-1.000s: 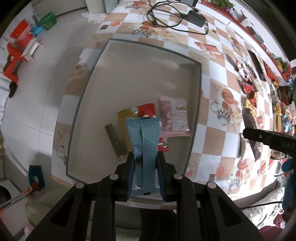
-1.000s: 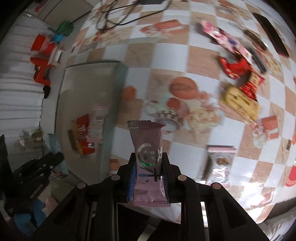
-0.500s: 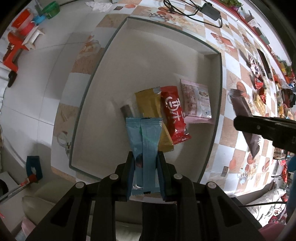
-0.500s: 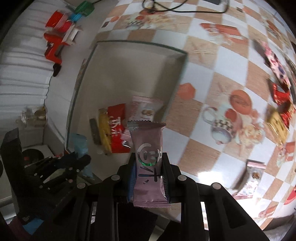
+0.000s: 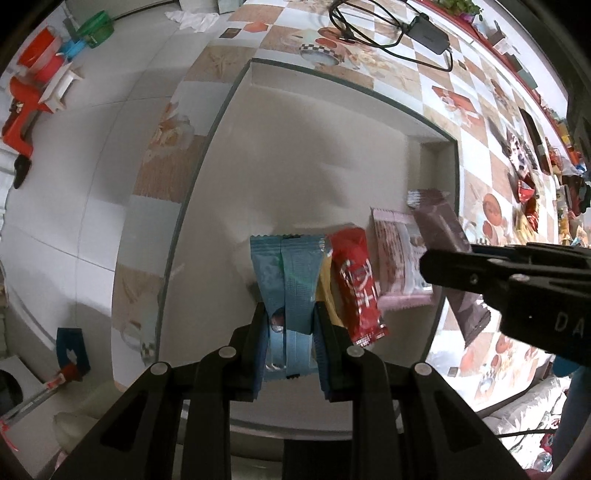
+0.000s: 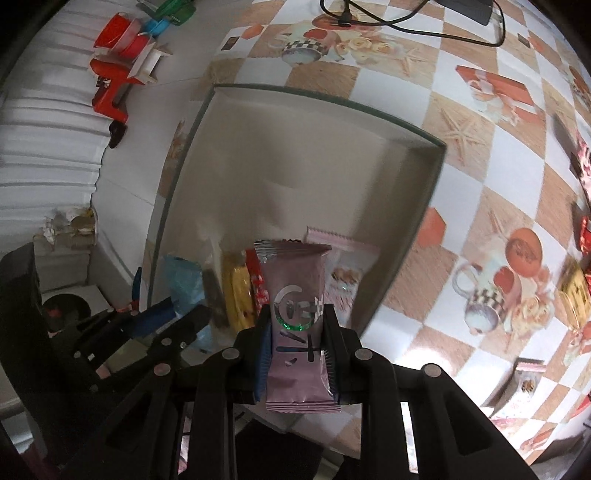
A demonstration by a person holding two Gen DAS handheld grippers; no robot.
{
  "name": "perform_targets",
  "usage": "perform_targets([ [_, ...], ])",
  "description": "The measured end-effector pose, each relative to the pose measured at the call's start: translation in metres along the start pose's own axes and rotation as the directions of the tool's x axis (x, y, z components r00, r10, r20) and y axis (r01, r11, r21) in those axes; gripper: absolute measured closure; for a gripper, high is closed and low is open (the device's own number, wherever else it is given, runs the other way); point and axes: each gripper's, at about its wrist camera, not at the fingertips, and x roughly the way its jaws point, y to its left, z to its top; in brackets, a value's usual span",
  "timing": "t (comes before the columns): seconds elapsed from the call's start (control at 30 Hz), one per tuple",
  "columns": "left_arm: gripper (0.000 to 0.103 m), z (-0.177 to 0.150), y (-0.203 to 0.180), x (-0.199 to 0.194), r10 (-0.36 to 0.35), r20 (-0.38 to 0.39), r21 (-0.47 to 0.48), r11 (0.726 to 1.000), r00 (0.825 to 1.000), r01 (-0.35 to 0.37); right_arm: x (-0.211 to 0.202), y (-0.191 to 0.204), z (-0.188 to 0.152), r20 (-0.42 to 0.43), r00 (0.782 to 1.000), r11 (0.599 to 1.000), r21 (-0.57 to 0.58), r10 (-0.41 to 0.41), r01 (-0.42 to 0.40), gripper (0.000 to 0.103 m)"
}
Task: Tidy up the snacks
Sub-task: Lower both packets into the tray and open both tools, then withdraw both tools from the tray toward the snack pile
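My left gripper point(image 5: 290, 314) is shut on a light blue snack packet point(image 5: 288, 273) and holds it low over the near end of the grey tray point(image 5: 207, 147). My right gripper point(image 6: 297, 321) is shut on a mauve snack packet point(image 6: 295, 291), held above the tray's point(image 6: 432, 184) near right part; it also shows in the left wrist view point(image 5: 447, 240). In the tray lie a red packet point(image 5: 356, 280), a yellow packet point(image 6: 236, 291), a pink packet point(image 5: 399, 266) and a dark brown bar point(image 6: 212, 288).
The tray sits on a checked tablecloth point(image 6: 498, 155). More loose snacks point(image 5: 524, 184) lie to the right on the table. A black cable with adapter point(image 5: 402, 26) lies beyond the tray. Red and green plastic items point(image 5: 40, 74) sit on the floor at left.
Both grippers have come down closer over the tray. The right gripper with the mauve packet has moved left from over the table to above the tray's near right part.
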Motion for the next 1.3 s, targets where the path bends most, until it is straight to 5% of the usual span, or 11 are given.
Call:
perform_targets([
  [0.27, 0.074, 0.005, -0.003, 0.003, 0.005, -0.006, 0.011, 1.000, 1.000, -0.004, 0.007, 0.009, 0.016, 0.007, 1.000, 1.000, 0.011, 0.000, 0.000, 0.077],
  [0.3, 0.070, 0.004, -0.003, 0.003, 0.006, -0.007, 0.012, 1.000, 1.000, -0.006, 0.008, 0.009, 0.017, 0.003, 1.000, 1.000, 0.011, 0.001, -0.001, 0.077],
  [0.37, 0.046, 0.001, -0.004, 0.003, 0.009, -0.008, 0.008, 1.000, 1.000, -0.009, 0.012, 0.010, 0.018, -0.010, 1.000, 1.000, 0.012, 0.004, -0.004, 0.076],
  [0.43, 0.038, 0.000, -0.007, 0.000, -0.007, 0.006, 0.005, 1.000, 1.000, 0.007, 0.013, 0.008, 0.018, -0.019, 1.000, 1.000, 0.015, 0.004, -0.004, 0.074],
  [0.53, 0.034, 0.000, -0.012, -0.001, -0.003, 0.003, 0.014, 1.000, 1.000, 0.003, 0.009, 0.002, 0.016, -0.011, 1.000, 1.000, 0.028, 0.009, -0.009, 0.034],
  [0.73, 0.029, 0.004, -0.026, -0.004, -0.008, 0.003, 0.027, 1.000, 1.000, 0.008, 0.000, -0.015, 0.013, -0.001, 1.000, 0.998, 0.057, -0.002, 0.002, 0.030],
  [0.83, 0.029, 0.004, -0.040, -0.006, -0.011, 0.005, 0.046, 0.999, 1.000, 0.011, -0.004, -0.033, 0.008, 0.004, 1.000, 0.995, 0.100, -0.018, 0.018, 0.002],
  [1.3, 0.028, 0.006, -0.129, -0.014, -0.015, 0.004, 0.213, 0.977, 1.000, 0.014, -0.018, -0.169, -0.046, -0.029, 0.994, 0.912, 0.394, -0.109, 0.112, 0.002],
])
